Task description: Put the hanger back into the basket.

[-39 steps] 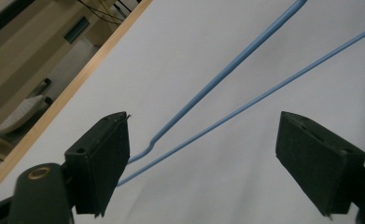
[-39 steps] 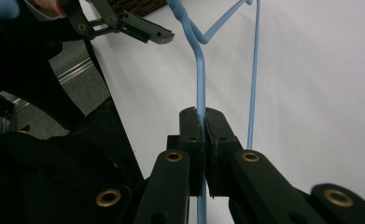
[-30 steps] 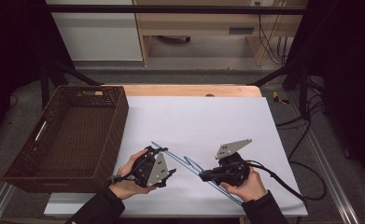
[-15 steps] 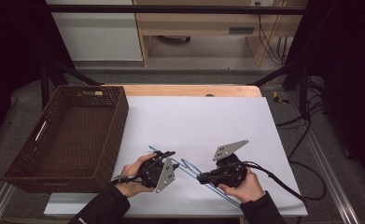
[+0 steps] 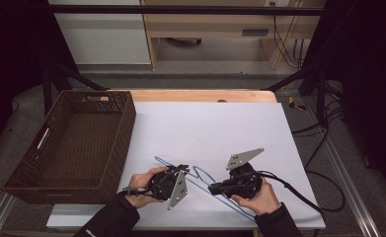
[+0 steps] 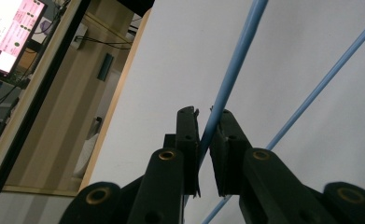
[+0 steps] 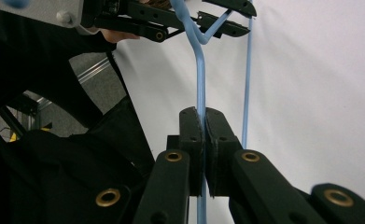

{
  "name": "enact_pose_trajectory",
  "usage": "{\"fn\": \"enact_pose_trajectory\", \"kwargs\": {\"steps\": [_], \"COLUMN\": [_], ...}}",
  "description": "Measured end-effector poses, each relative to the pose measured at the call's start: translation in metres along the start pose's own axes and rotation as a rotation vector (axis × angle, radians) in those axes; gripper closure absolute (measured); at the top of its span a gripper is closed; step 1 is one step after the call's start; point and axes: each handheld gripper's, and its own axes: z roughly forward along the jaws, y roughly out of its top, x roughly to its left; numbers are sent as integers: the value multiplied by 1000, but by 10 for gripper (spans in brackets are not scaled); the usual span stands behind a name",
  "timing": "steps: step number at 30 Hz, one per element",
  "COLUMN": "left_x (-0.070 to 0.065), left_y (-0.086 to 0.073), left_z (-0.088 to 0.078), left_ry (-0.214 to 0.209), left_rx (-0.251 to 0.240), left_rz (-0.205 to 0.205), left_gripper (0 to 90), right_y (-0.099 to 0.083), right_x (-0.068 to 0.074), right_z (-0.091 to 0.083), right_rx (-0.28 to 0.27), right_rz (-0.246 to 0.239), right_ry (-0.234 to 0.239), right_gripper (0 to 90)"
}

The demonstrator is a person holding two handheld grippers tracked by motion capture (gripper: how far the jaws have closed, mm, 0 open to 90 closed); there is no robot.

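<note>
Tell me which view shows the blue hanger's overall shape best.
The high view: the whole blue wire hanger lies on the white table between both grippers. The left gripper view and the right gripper view show just straight wire sections at each gripper's own jaws.

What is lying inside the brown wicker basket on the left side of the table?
The basket looks empty: its woven floor shows bare in the high view. The strip of floor just behind its near wall is hidden, so something small and flat there cannot be excluded.

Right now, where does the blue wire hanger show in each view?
High view: blue hanger low centre on the white sheet, between both grippers.
Left gripper view: its wire runs up from between the jaws.
Right gripper view: its wire is clamped, rising to top centre.
Shared landmark: the white sheet.
</note>
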Motion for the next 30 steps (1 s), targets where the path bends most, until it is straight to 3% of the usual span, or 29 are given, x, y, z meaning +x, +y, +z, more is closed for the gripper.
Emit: {"fn": "enact_pose_trajectory", "kwargs": {"steps": [2,5,6,10,16,20,24,26,30], "left_x": [0,0,-1,-3,-2,0,4,8,13], "left_y": [0,0,0,2,3,4,4,4,3], "left_z": [-1,-3,-2,-3,-5,-6,-10,-13,-15], "left_ry": [0,-1,-4,-20,-38,-50,-46,-46,-34], "left_rx": [-3,18,7,29,42,73,88,109,123], "left_rz": [-1,32,17,35,28,-9,-60,-68,-137], "left_gripper": [825,837,841,856,864,865,866,867,867], "right_y": [0,1,1,1,1,1,1,1,-3], "right_x": [0,0,-1,-1,-1,-1,-3,-3,-5], "right_z": [0,-2,-2,-3,-5,-9,-21,-30,-47], "right_rx": [-5,-8,-6,-5,-16,-50,-100,-118,-205], "right_rz": [0,0,0,1,-13,-29,-42,-47,-72], "right_ry": [-2,-9,-13,-26,-47,-74,-149,-194,-273], "right_gripper": [877,875,874,871,856,796,676,640,527]}}
